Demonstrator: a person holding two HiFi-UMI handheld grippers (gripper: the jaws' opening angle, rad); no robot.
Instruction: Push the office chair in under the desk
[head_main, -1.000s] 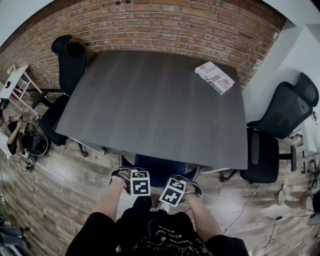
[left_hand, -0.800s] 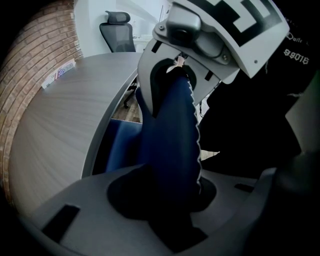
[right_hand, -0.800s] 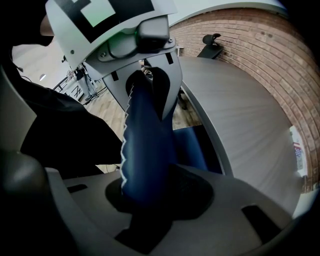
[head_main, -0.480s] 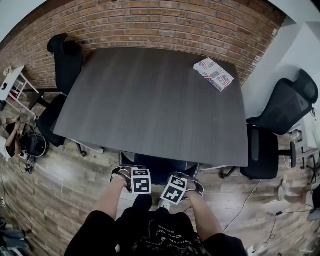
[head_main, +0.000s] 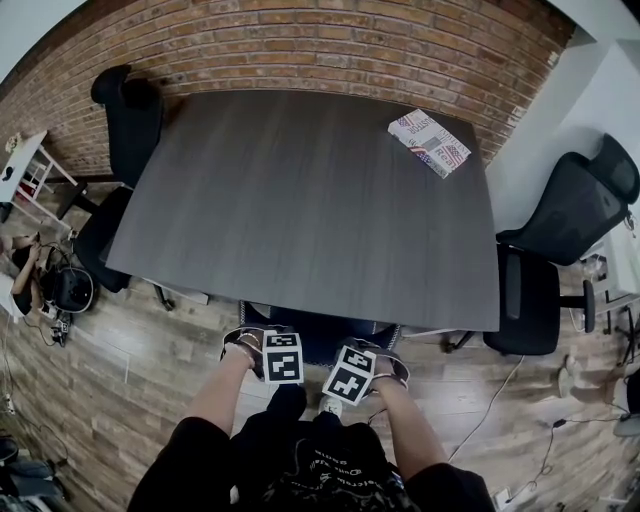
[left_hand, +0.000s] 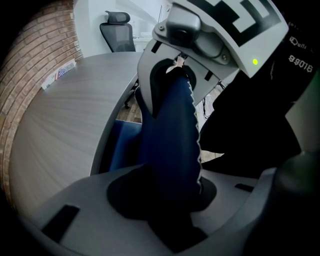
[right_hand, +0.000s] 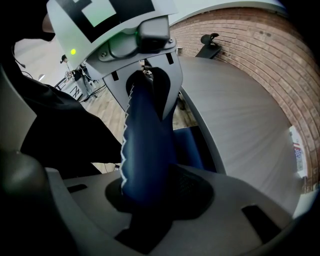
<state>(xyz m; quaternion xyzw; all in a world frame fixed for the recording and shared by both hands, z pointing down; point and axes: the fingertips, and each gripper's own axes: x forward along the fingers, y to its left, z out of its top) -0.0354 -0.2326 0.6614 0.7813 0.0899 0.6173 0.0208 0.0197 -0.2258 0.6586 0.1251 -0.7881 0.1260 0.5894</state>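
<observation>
- Grips the office chair by the top of its blue back with the left gripper, clenched onto the padding from both sides.
- Does the same with the right gripper, clenched on that same back just beside the left fingers.
- Reveals the white zigzag stitching along the back's edge, and each gripper's grey arch straddling it, only in the two gripper views. From the head view, hides that grip under the two marker cubes.
- Gives the whole outline of the desk from the head view alone.
- Just beyond the fingers, places the blue seat beneath the near desk edge and leaves only a narrow gap between the back and that edge.
- To either side of the fingers, offers open wooden floor.
- Counts two grippers, one desk and three chairs. One is the blue chair. One black chair is far beyond the fingers to the left, and a second black chair stands off to the right.
- Adds one printed packet on the desk's far right corner.
- Ends farthest out at a brick wall.
</observation>
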